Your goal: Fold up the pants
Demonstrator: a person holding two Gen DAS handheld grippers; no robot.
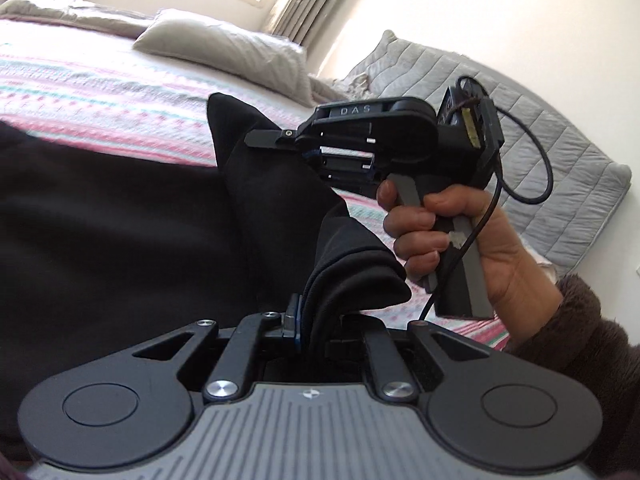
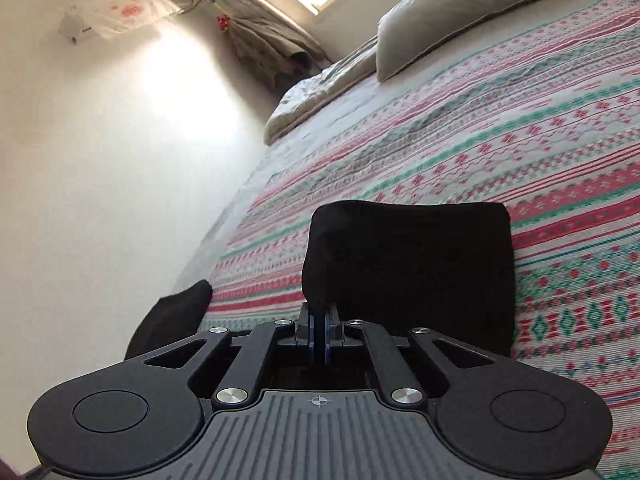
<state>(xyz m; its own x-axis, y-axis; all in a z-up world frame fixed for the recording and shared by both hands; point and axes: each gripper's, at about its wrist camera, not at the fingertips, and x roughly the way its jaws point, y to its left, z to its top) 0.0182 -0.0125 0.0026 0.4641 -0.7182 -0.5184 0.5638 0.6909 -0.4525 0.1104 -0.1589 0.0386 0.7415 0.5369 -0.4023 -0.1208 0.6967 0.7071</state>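
Note:
Black pants (image 1: 100, 220) lie across the bed and rise in a bunched fold between both grippers. In the left wrist view my left gripper (image 1: 316, 320) is shut on a thick roll of the black fabric. Just beyond it, a hand (image 1: 460, 232) holds my right gripper (image 1: 272, 140), which pinches another raised edge of the same fabric. In the right wrist view the right gripper (image 2: 320, 320) is shut on a thin edge of the pants (image 2: 420, 264), which stand up as a folded panel in front of it. A further bit of black cloth (image 2: 172, 320) hangs at the lower left.
The bed has a pink, teal and white patterned cover (image 2: 500, 140). Grey pillows (image 1: 224, 44) lie at its head under a bright window. A grey quilted blanket (image 1: 540, 152) leans on the wall at right. A white wall (image 2: 100, 160) runs along the bed's side.

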